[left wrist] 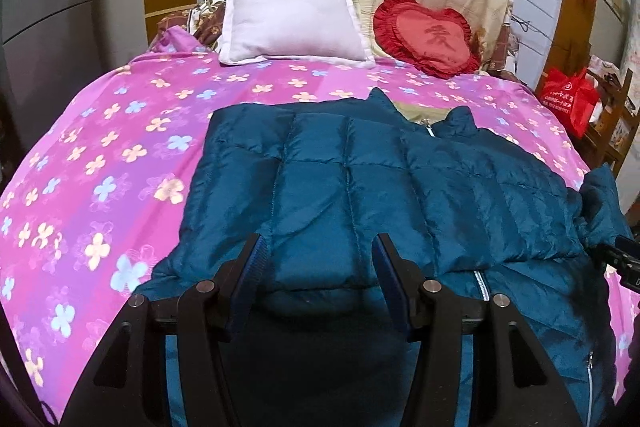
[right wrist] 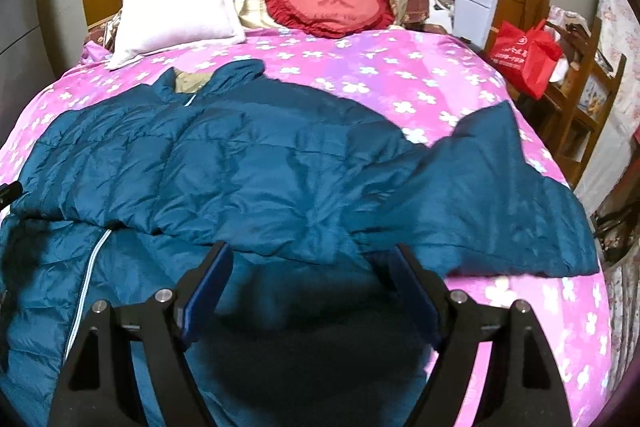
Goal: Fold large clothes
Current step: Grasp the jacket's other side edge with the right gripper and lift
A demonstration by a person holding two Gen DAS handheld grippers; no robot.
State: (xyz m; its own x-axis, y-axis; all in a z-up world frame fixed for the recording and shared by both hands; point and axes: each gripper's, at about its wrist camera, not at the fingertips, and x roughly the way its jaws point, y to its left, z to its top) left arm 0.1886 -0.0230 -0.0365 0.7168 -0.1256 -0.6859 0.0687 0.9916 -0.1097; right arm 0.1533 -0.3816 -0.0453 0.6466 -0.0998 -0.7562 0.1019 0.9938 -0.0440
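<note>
With the jacket spread on the bed, its left sleeve folded over, both grippers, left and right, hover open and empty (right sleeve looks next).

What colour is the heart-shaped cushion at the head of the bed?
Red, with a ruffled edge and a darker character on its face: heart-shaped cushion, clearest in the right wrist view.

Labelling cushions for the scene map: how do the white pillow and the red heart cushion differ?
The plain white rectangular pillow has a flat flanged edge; the red heart-shaped cushion has a ruffled frill. The pillow is blank; the cushion carries a character at its centre. Both lean at the head of the pink flowered bedspread.
</note>
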